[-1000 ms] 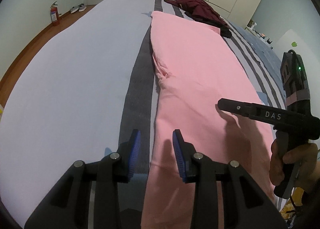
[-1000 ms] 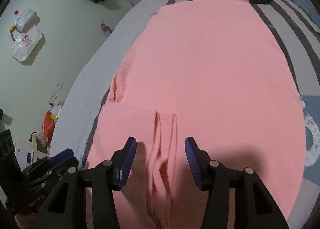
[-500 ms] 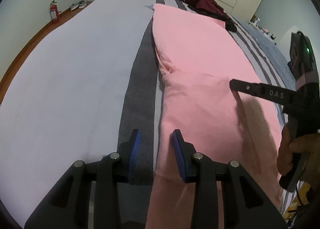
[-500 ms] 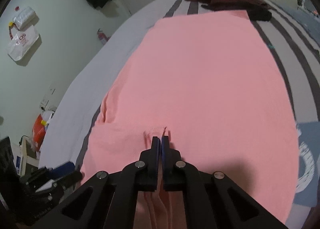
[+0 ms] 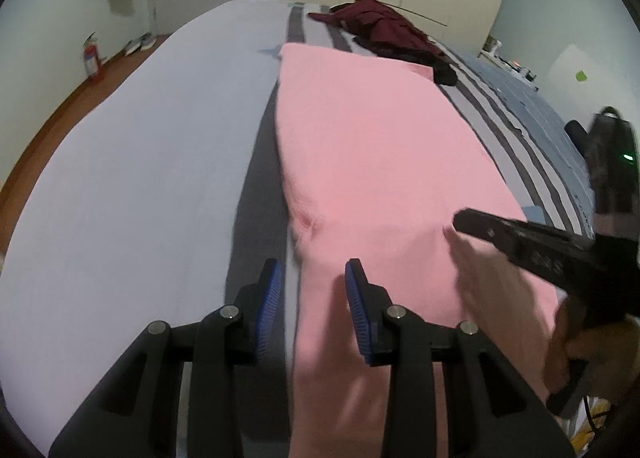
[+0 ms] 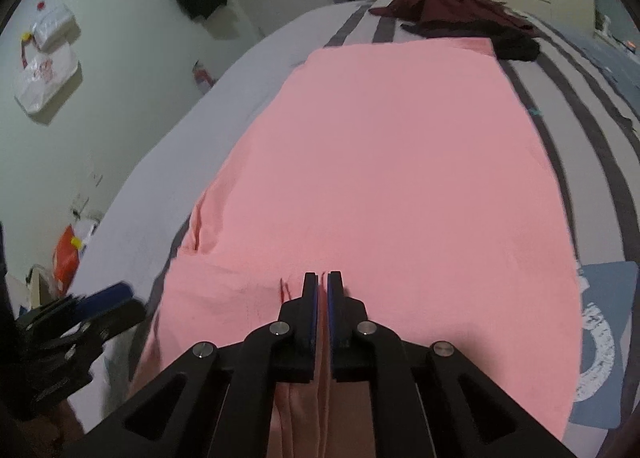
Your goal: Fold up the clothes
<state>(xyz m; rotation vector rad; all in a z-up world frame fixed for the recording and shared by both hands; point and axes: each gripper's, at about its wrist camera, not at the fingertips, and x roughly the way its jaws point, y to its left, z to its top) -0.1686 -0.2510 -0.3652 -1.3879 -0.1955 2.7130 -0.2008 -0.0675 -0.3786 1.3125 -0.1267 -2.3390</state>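
garment: pink garment (image 6: 384,178), plain, kinda soft-looking
pose: spread flat lengthwise on the bed, near end to far end
state: small pleat bunched up at the near edge, left side looks folded under, hard to tell

The pink garment (image 5: 372,162) lies on a bed sheet (image 5: 140,178) that is pale lilac with dark grey stripes; a dark red garment (image 5: 380,26) is there, and the gripper pads (image 5: 270,304) are blue

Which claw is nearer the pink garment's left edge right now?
Left. The left claw straddles the pink garment's left edge, over the grey stripe. The right claw sits farther in, pinching a fold near the garment's middle.
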